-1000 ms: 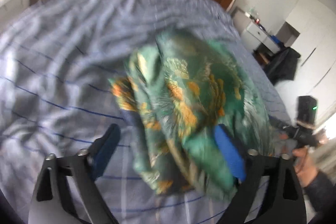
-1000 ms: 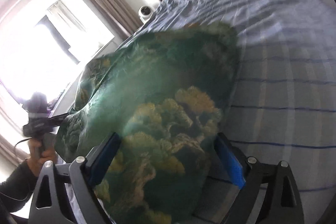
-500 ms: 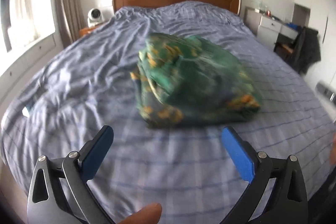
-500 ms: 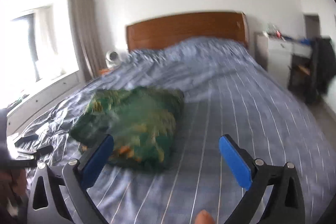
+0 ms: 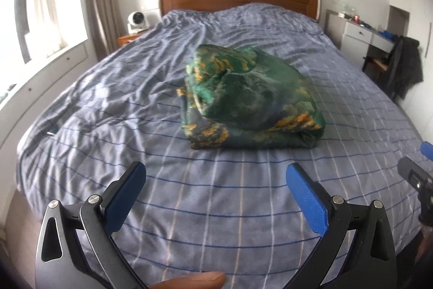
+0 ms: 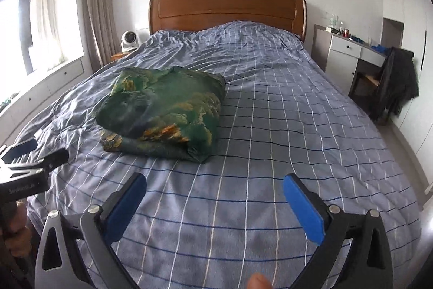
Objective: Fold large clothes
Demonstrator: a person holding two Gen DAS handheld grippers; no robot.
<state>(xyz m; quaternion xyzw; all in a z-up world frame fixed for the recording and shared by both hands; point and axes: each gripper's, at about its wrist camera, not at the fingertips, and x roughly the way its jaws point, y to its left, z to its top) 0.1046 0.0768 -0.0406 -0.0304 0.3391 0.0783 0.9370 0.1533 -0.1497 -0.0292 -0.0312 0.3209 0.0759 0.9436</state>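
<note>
Centre frame in the left wrist view, the folded green patterned garment (image 5: pixel 251 99) sits on the blue checked duvet (image 5: pixel 216 207), released. Both tools hang back, apparently to check the fold: left gripper (image 5: pixel 216 186) and right gripper (image 6: pixel 215 191) spread wide, empty. Behind: wooden headboard (image 6: pixel 227 10), curtained window (image 6: pixel 40 18) left, white dresser (image 6: pixel 349 50) right.

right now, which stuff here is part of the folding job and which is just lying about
Job: green patterned garment, folded on the bed; left gripper and right gripper, both open, empty.

Lying about: small white fan, dark jacket on chair, white desk.
</note>
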